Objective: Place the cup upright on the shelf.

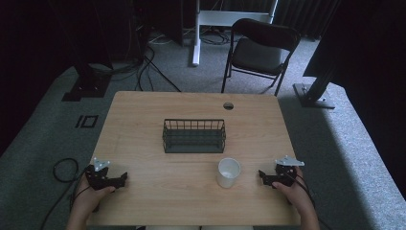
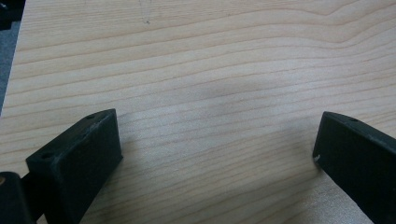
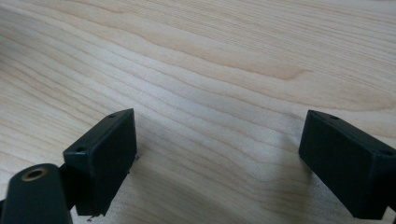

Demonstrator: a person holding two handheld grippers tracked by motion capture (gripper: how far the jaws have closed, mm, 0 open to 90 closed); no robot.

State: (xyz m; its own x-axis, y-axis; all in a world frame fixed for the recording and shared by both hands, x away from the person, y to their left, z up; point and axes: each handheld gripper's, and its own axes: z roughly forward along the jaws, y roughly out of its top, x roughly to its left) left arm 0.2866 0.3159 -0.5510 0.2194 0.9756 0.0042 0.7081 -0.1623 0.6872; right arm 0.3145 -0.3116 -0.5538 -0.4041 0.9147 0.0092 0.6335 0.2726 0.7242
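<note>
A dark wire basket [image 1: 194, 135] stands in the middle of the wooden table [image 1: 143, 120]. A white cup [image 1: 228, 172] sits upright in front of it, toward the right. My left gripper [image 1: 120, 179] rests near the table's front left corner, held by a hand, and it is open. My right gripper [image 1: 262, 175] rests at the front right, just right of the cup, also open. In the left gripper view my left gripper [image 2: 217, 140] has its jaws wide apart over bare wood. In the right gripper view my right gripper [image 3: 217, 140] shows the same, nothing between its jaws.
A black folding chair [image 1: 261, 50] stands beyond the far edge of the table. A round cable hole [image 1: 228, 106] sits near the far edge. Cables [image 1: 64, 170] trail on the grey carpet at the left. Dark stands flank the table on both sides.
</note>
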